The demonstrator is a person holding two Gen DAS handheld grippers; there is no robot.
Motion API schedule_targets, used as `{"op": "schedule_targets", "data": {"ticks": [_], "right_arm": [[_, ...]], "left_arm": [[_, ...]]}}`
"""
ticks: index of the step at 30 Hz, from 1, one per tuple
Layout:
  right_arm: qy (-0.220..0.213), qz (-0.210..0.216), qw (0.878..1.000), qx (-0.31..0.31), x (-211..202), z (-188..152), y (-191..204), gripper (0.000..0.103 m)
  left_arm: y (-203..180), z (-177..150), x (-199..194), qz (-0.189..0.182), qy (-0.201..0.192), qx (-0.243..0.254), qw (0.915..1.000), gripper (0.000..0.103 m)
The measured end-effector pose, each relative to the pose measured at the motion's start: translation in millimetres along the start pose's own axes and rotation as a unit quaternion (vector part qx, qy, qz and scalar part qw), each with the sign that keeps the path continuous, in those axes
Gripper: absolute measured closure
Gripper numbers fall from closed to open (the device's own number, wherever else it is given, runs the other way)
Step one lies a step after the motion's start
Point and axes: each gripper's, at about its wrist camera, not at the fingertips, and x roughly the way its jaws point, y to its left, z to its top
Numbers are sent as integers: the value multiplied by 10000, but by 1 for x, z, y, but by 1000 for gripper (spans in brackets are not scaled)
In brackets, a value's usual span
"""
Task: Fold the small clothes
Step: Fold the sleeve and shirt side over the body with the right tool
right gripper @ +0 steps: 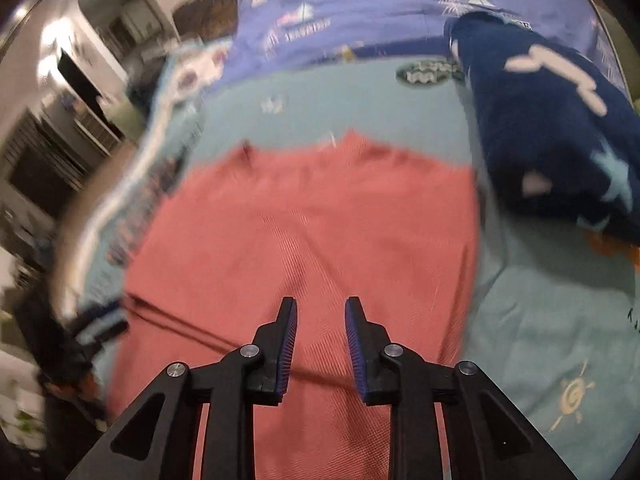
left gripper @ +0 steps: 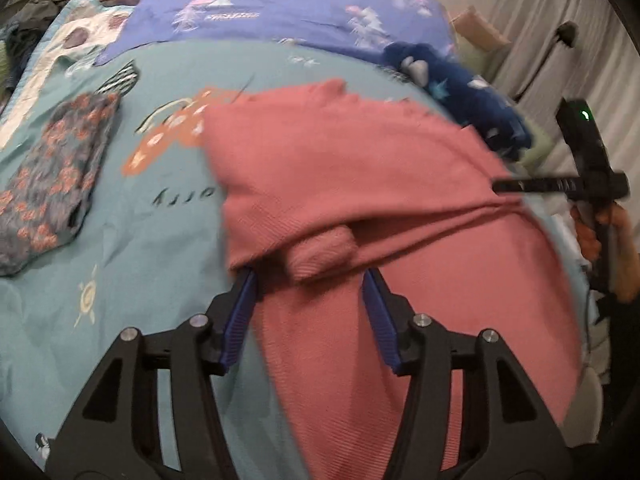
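Teal bedspread (left gripper: pixel 160 240), pink garment (left gripper: pixel 340 168), navy fleece (right gripper: pixel 552 136) beside, floral cloth (left gripper: pixel 52 176) apart, both grippers' jaws parted, empty.

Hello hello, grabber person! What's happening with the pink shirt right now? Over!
Both grippers open: left gripper, right gripper. Pink shirt partly folded on teal bedspread. Navy fleece beside it, not blocking.

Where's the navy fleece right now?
The navy fleece lies bunched at upper right in the right wrist view, on the teal sheet just right of the pink garment and below the purple blanket.
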Motion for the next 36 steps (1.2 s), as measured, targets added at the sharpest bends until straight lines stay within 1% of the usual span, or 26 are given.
{"op": "schedule_targets", "data": {"ticks": [1,2,4,6,7,8,9,11,13,15,16,17,18,19,21,22,23,24,25,26,28,29,30,32,34,36], "right_arm": [[56,-24,10000,24,9,-5,-4,78],[-95,103,9999,72,10,-10,-10,78],[-156,201,9994,250,1,-14,-20,78],[-187,-185,9993,248,-15,-18,-23,76],[-322,-494,9982,125,-27,-22,-21,75],[-429,-658,9969,49,-35,-26,-20,70],[-532,-775,9956,-15,-44,-31,-17,63],[-717,-780,9943,-95,-58,-42,-9,59],[-864,-695,9937,-183,-63,-47,0,59],[-1007,-743,9918,-241,-62,-42,5,59],[-1077,-733,9913,-199,-60,-37,6,59],[-1165,-667,9908,-159,-55,-29,6,59],[-1189,-648,9907,-136,-49,-23,7,59],[-1125,-692,9912,-64,-39,-16,5,59],[-749,-718,9945,160,-16,-13,-9,59],[-555,-687,9959,210,-6,-15,-15,59],[-514,-639,9964,191,0,-18,-19,59],[-629,-584,9962,130,-2,-22,-19,59],[-606,-572,9965,63,-6,-24,-19,59],[-559,-577,9968,32,-16,-27,-18,58],[-661,-552,9962,125,-36,-36,-20,52],[-762,-472,9959,158,-50,-44,-23,45],[-847,-390,9955,176,-64,-56,-25,39],[-912,-262,9952,236,-90,-85,-30,36],[-863,-5,9956,353,-110,-121,-37,36],[-758,201,9955,528,-125,-163,-44,36]], "left_arm": [[2,-1,-2,49,-2,-66,10000,46],[6,-1,-3,63,69,-176,9998,46],[17,-4,-12,-56,137,-527,9985,46],[26,-8,-32,-394,-145,-715,9966,46],[28,-9,-43,-549,-353,-737,9951,46],[29,-9,-54,-688,-609,-733,9931,45],[29,-8,-60,-732,-746,-726,9919,43],[26,-1,-66,-840,-993,-712,9889,39],[20,14,-61,-1289,-1162,-768,9818,38],[12,33,-44,-1547,-1111,-865,9779,36],[8,39,-33,-1520,-1040,-878,9790,36],[6,46,-11,-1348,-777,-898,9837,36],[8,49,6,-1227,-483,-992,9863,36],[12,48,25,-1128,-65,-1150,9869,37],[18,42,24,-1282,-268,-1280,9831,36],[22,40,20,-1353,-142,-1413,9806,36],[25,38,15,-1418,-116,-1533,9779,36],[30,34,5,-1487,-170,-1689,9742,36],[36,28,-8,-1514,-256,-1769,9722,36],[40,22,-21,-1488,-320,-1763,9725,36],[49,5,-47,-1359,-403,-1677,9756,36],[53,-10,-62,-1296,-404,-1646,9770,36],[56,-20,-70,-1288,-378,-1669,9768,36],[63,-48,-88,-1385,-268,-1793,9736,36],[65,-82,-107,-1582,-195,-1893,9689,36],[59,-113,-126,-1571,-131,-1828,9704,36]]}}
